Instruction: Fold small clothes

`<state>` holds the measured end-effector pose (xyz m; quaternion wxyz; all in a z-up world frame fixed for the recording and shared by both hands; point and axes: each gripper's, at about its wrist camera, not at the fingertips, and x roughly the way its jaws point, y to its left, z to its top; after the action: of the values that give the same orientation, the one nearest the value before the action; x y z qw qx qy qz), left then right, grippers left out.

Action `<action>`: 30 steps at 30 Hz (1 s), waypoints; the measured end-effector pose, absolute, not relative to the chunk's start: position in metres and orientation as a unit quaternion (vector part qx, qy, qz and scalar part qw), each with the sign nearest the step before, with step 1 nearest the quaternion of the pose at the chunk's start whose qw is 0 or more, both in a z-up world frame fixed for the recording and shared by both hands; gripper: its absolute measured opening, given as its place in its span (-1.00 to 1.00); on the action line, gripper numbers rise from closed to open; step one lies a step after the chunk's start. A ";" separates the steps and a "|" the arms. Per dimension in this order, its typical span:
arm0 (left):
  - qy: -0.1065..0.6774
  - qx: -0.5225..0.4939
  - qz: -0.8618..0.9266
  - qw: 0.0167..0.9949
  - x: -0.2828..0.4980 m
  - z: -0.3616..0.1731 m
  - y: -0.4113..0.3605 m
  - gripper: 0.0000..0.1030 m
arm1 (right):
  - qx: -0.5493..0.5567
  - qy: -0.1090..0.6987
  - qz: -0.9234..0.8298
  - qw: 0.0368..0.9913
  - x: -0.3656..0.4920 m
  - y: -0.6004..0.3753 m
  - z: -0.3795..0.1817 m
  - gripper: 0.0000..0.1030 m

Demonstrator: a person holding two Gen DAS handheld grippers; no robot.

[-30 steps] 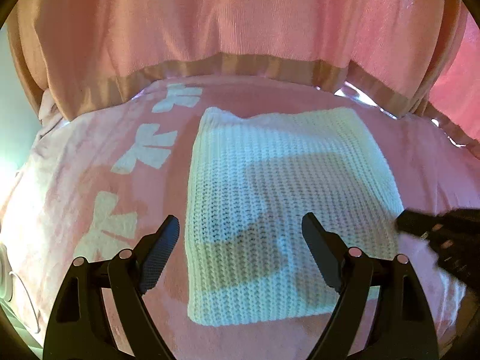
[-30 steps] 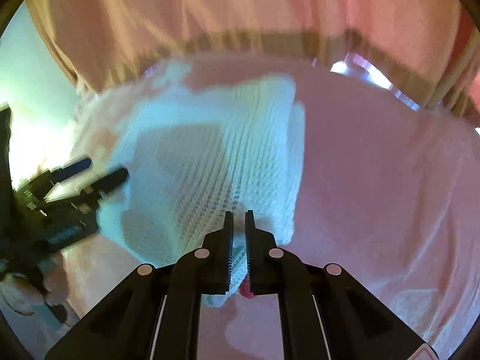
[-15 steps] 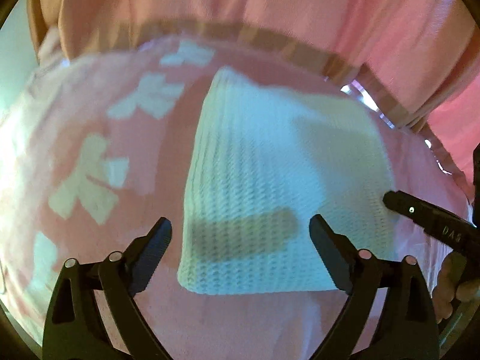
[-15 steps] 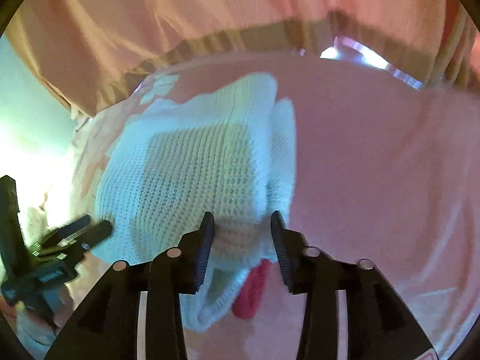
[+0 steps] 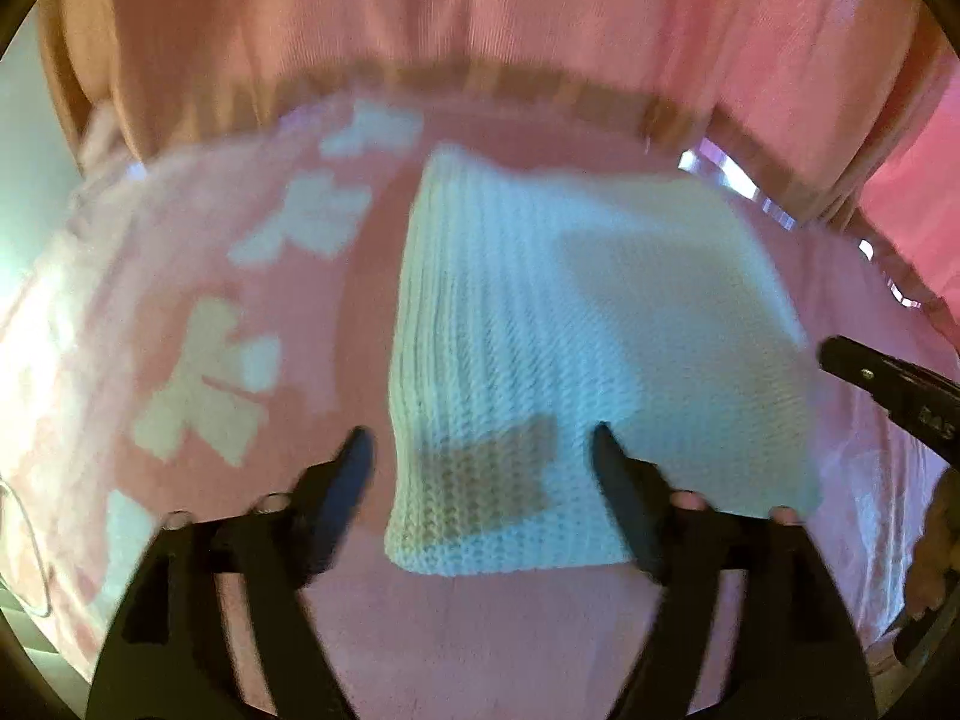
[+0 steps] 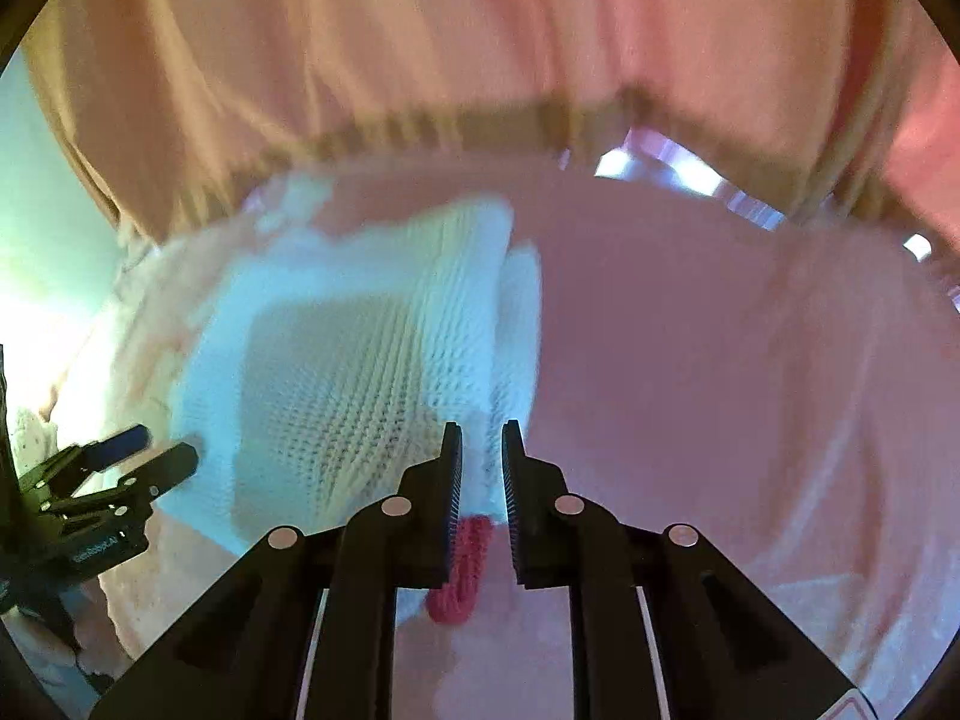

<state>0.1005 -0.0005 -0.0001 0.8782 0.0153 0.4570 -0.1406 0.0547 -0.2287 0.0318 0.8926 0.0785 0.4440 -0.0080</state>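
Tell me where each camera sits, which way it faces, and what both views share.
Left wrist: sits on the left hand-held gripper, looking forward and down over its open fingers at the folded white knit garment on the pink cloth; the right hand-held gripper shows at the right edge.
Right wrist: sits on the right hand-held gripper, facing the garment's right edge between its nearly closed fingers, a red knit piece below; the left hand-held gripper shows at lower left.
Shared: garment, pink cloth, pink curtain.
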 end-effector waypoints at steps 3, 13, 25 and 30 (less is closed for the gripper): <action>0.386 0.029 -0.138 0.912 0.071 0.025 -0.001 0.91 | 0.043 0.387 -0.052 0.920 0.016 -0.226 0.054 -0.18; 0.350 0.040 -0.101 0.930 0.012 0.012 -0.010 0.91 | 0.006 0.387 -0.099 0.917 -0.057 -0.208 0.013 0.07; 0.347 0.067 -0.090 0.931 -0.022 -0.012 -0.022 0.90 | 0.010 0.395 -0.104 0.913 -0.085 -0.209 -0.004 0.12; 0.360 0.056 -0.083 0.928 -0.025 -0.019 -0.019 0.90 | 0.023 0.401 -0.105 0.910 -0.084 -0.212 -0.008 0.12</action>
<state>-0.0254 -0.0191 -0.0187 0.9277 0.0559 0.3596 -0.0829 -0.0840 -0.2117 -0.0079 0.9097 0.0225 0.4012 -0.1047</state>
